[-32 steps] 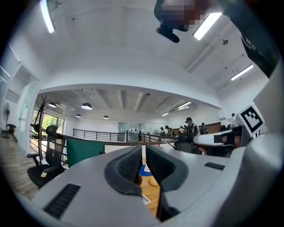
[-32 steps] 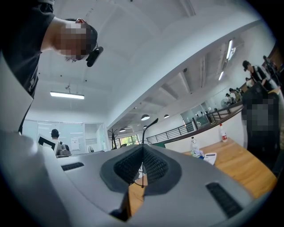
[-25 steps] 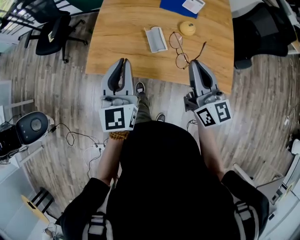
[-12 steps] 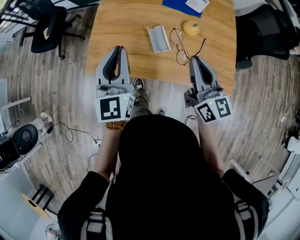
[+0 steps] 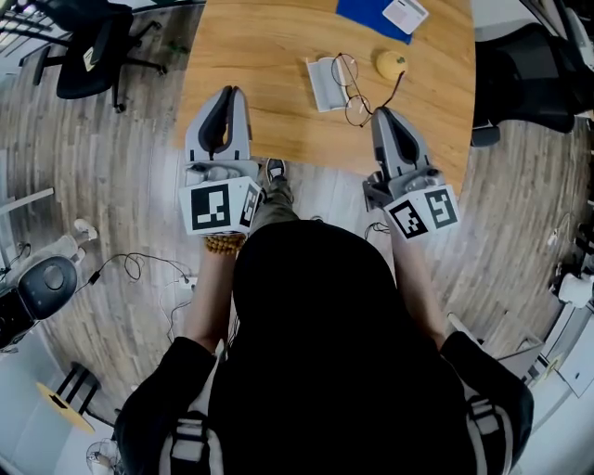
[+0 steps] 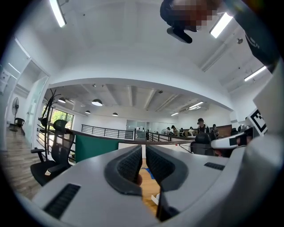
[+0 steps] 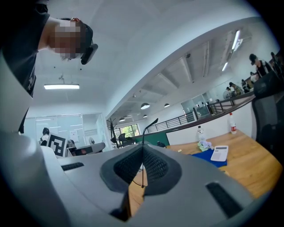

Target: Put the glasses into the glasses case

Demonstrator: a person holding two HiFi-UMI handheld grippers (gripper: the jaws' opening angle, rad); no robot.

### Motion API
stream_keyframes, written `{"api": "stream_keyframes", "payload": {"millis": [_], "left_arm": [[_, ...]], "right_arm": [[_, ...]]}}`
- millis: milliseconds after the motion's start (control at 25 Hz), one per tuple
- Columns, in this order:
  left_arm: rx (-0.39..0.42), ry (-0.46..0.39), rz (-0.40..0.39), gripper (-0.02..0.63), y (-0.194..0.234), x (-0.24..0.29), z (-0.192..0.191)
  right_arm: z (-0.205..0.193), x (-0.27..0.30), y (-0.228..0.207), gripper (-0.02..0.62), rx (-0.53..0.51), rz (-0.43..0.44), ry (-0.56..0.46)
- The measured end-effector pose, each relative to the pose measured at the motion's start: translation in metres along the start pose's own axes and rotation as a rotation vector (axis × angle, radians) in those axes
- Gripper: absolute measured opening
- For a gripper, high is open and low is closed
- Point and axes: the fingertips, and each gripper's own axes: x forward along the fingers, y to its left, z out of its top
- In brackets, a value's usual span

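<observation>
Wooden table (image 5: 251,56), seen from above. We noted the glasses case (image 5: 322,85) lying open, pale, near the table's middle. The glasses (image 5: 358,109) lay just right of it, with one lens overlapping the case's right edge; we could not tell whether that lens sat inside. The right gripper (image 5: 383,112) was clenched on a thin dark temple (image 7: 143,133), pads pressed together around it. The left gripper (image 5: 230,91) gripped nothing, jaws a narrow slit apart, over the table's near part. A yellow fruit (image 5: 392,64) and a calculator (image 5: 406,14) on a blue cloth (image 5: 360,13) sat beyond.
</observation>
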Motion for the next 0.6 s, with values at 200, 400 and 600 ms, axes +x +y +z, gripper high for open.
{"api": "stream_keyframes", "payload": {"millis": [200,400,600], "left_arm": [[-0.003,0.005,0.001,0.041,0.027,0.011,-0.002],[-0.011,0.009,-0.008,0.041,0.047,0.02,-0.004],[-0.03,0.017,-0.038,0.041,0.061,0.03,-0.011]], "right_arm": [[-0.001,0.032,0.01,0.009,-0.001,0.019,0.005],[-0.001,0.056,0.013,0.009,0.011,0.013,0.0],[0.003,0.074,0.016,0.009,-0.004,-0.014,-0.018]]}}
